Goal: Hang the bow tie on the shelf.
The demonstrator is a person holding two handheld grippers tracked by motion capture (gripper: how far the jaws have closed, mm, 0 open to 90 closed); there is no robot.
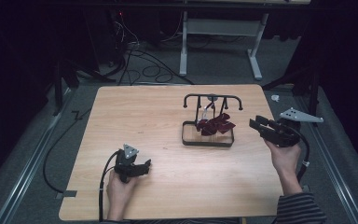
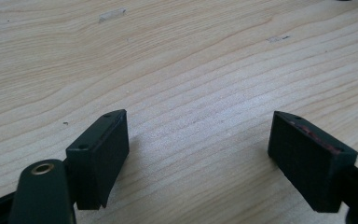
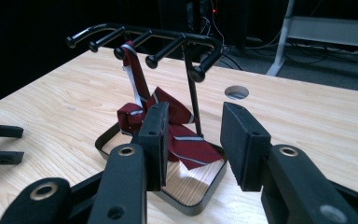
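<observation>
Black left gripper [image 1: 145, 164] rests low on the table [image 1: 168, 186], jaws wide, empty; right gripper [image 1: 256, 122] hovers beside the rack [image 1: 212, 99], parted, empty.

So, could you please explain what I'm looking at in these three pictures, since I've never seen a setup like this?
A person sits at a wooden table, holding a two-jaw hand tool in each hand. The high view looks down from above. It shows the left gripper low over the table and the right gripper raised beside a black rack. A dark red striped tie hangs from one peg, its end bunched in the rack's base. The other two pictures come from cameras riding on the grippers. Both grippers are open and hold nothing.
</observation>
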